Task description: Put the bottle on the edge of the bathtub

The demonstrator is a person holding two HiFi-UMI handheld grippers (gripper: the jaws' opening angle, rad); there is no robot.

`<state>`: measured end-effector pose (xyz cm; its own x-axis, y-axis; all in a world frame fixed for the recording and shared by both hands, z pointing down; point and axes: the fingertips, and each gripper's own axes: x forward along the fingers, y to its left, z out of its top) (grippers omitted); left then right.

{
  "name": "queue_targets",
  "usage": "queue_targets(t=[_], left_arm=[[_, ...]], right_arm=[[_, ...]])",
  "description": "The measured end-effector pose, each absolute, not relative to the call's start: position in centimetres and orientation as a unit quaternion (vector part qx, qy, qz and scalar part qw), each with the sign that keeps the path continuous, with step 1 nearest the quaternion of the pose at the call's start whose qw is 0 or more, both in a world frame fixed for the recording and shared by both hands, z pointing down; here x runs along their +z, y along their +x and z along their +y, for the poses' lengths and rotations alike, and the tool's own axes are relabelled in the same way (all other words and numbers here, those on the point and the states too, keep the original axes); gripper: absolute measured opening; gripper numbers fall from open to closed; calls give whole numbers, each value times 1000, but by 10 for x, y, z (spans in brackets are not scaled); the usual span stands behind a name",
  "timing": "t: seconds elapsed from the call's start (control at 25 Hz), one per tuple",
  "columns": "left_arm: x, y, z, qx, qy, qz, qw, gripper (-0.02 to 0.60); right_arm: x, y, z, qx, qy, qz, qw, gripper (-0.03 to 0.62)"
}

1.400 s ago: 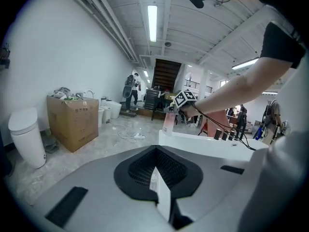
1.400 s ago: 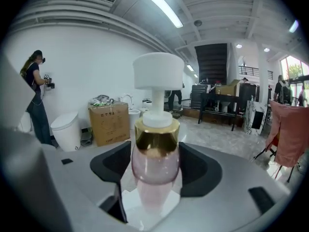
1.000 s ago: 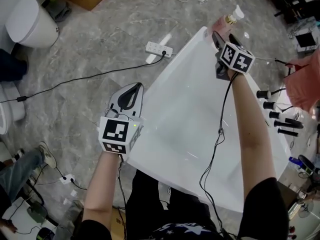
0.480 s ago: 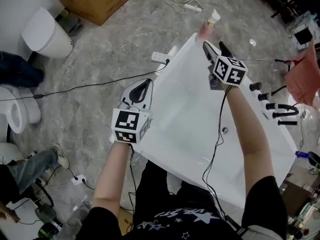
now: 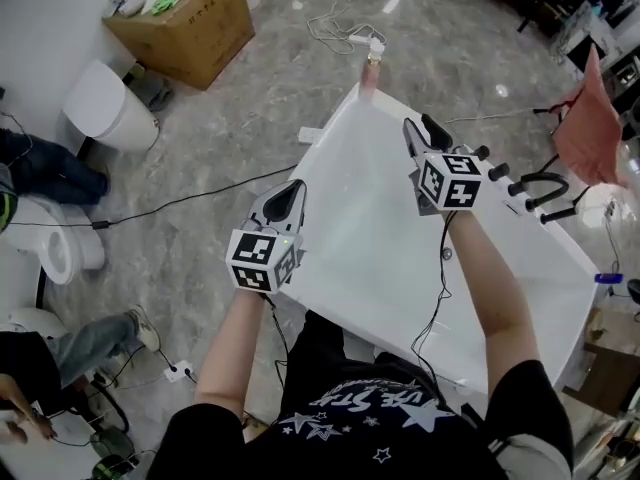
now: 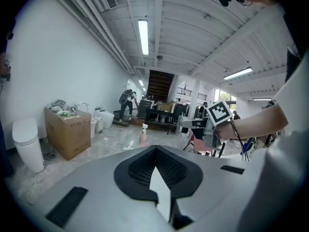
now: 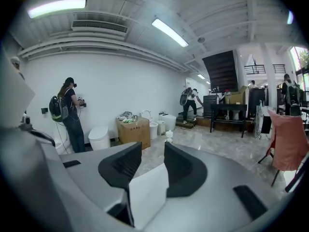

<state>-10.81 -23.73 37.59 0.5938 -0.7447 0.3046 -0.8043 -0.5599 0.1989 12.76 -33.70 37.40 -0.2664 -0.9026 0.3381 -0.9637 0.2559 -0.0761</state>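
Pink bottle (image 5: 370, 74) stands at bathtub (image 5: 360, 230) corner; left claw (image 5: 294, 188) closed empty, right claw (image 5: 418, 124) closing empty.

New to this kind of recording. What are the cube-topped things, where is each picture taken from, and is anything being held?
There is no robot here. A person holds a hand-held gripper in each hand, and the cubes with square markers are part of those grippers. The head view comes from a camera on the person's head, looking down on a white tub. In it the left gripper shows at the left and the right gripper at the right. The other two views come from cameras riding on each gripper, looking along its fingers. A pink bottle stands at the tub's far corner, apart from both grippers. Neither gripper holds anything: the left fingers are together, and the right fingers are closing with nothing between them.
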Motion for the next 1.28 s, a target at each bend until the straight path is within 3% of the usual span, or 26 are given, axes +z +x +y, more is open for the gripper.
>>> queue_targets(t=[0.12,0.64,1.28], left_arm=[[350,-80,-207,88,889,-427,143,15],[288,10,-57,47,886,-441,135,15],[315,85,147,64,848,-499,165,15]], right_arm=[[358,142,-288,131,593,-787,113,113],[313,175,-92,144,562,-811,70,17],[327,274,108,131,519,-841,78,15]])
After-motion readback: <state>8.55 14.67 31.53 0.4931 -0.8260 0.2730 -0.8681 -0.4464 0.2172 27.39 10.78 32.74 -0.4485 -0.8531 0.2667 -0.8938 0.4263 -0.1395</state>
